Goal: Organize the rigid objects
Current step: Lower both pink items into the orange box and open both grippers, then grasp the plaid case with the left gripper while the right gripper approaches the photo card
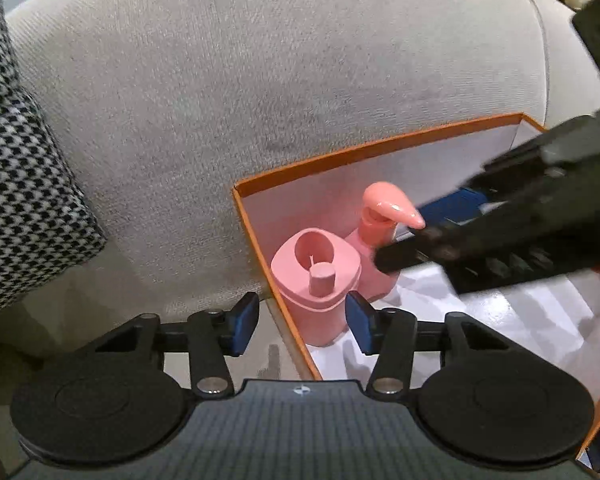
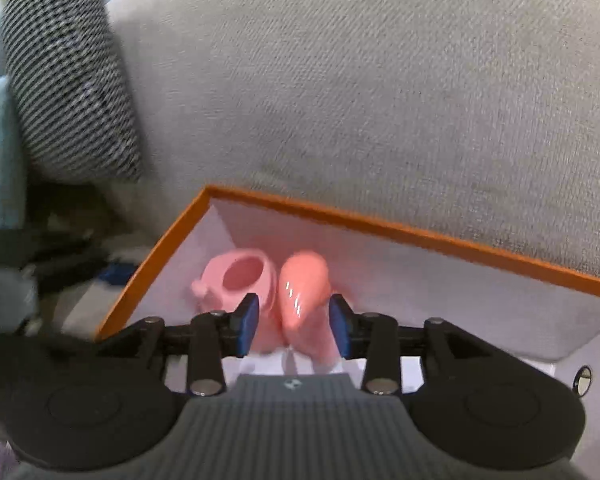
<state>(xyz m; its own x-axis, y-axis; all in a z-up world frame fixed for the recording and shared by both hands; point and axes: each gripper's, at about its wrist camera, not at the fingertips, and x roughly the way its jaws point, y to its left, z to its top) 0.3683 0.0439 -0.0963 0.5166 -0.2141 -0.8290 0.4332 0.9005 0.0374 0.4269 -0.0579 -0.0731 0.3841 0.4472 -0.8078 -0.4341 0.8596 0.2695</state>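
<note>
Inside the orange-rimmed box (image 1: 364, 150), in its near-left corner, two pink things are standing upright and touching: a squat pink container (image 1: 314, 280) with a round hollow and a short peg on its lid, and behind it a pink pump bottle (image 1: 374, 248). The bottle's long axis is running vertical, and in the left wrist view its spout is pointing to the right and slightly down, toward the incoming right gripper (image 1: 384, 262). The left gripper (image 1: 302, 322) is hovering just above the box's left wall with its blue pads apart, straddling the container without pressing on it, so it is grasping nothing. From the right wrist view, the right gripper (image 2: 294, 324) is sitting with its blue pads either side of the pump bottle (image 2: 302, 292); a small gap is showing on each side, so the jaws are looking released rather than clenched, though blur is making contact hard to judge. That view is showing the container (image 2: 240, 280) leaning left of the bottle, and the spout foreshortened toward the camera. Only the left wrist view is showing the right gripper's black body crossing the box and covering a blue object behind the pump. The box is resting against a grey sofa cushion (image 1: 260, 60), with a houndstooth pillow (image 1: 20, 168) off to the left, well apart.
</note>
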